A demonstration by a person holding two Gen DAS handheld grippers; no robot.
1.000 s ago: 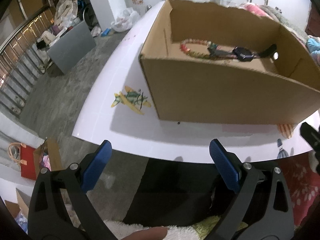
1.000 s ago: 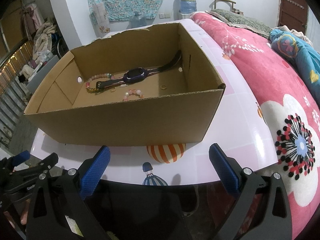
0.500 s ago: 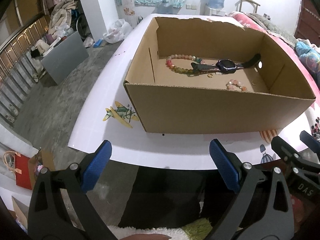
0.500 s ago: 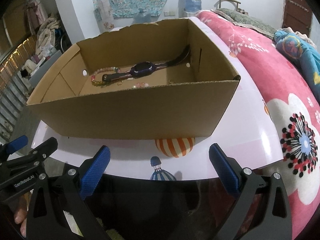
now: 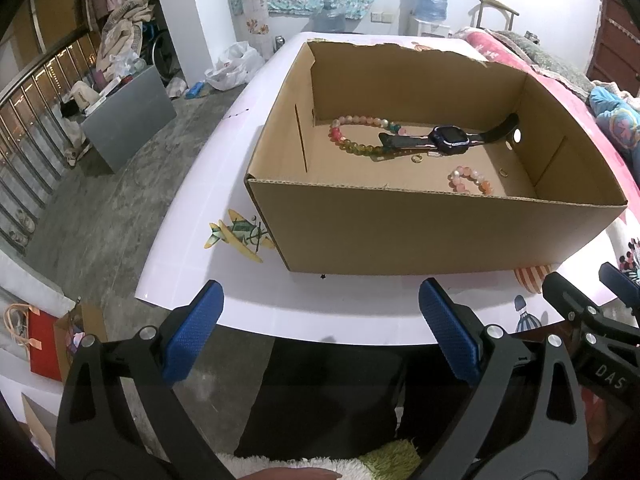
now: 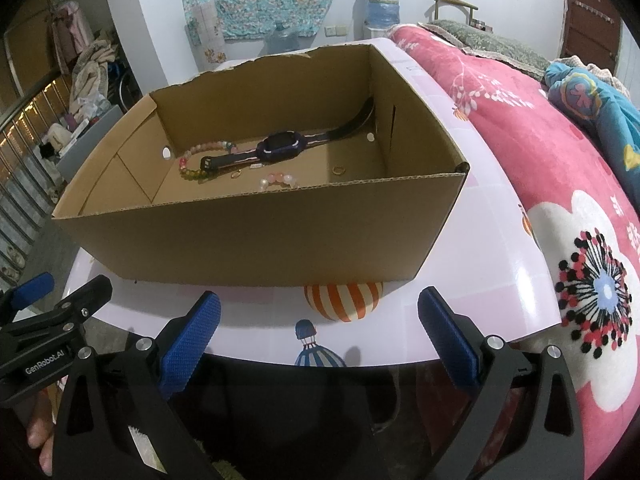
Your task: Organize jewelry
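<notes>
- Closest in, the left gripper [image 5: 320, 336] hangs off the near edge of the white table [image 5: 240, 184], blue pads spread wide, nothing between them.
- The right gripper [image 6: 318, 338] sits beside it, jaws likewise wide apart and empty, over a striped balloon print on the tabletop.
- Writing to read: "GenRobot.AI" on the left tool's arm in the right wrist view; "DAS" on the right tool's arm in the left view, the rest cut off by the frame edge.
- A fingertip or two peeks in at the bottom edges; the hands themselves are hidden.
- Just ahead of both jaws stands the open cardboard box [image 5: 420, 232], its near wall between the pads and the jewelry.
- Inside on the floor: a dark smartwatch [image 5: 450, 140] stretched across the middle, its strap end running up the right wall.
- A multicoloured bead bracelet [image 5: 356, 136] lies left of it, partly under the strap.
- A pink bead bracelet [image 5: 470, 180] lies nearer, half cut off by the box wall.
- Two small gold rings [image 6: 338, 169] and a tiny pale piece show by the watch, too small to make out.
- Right of the table, a pink floral blanket [image 6: 540, 152].
</notes>
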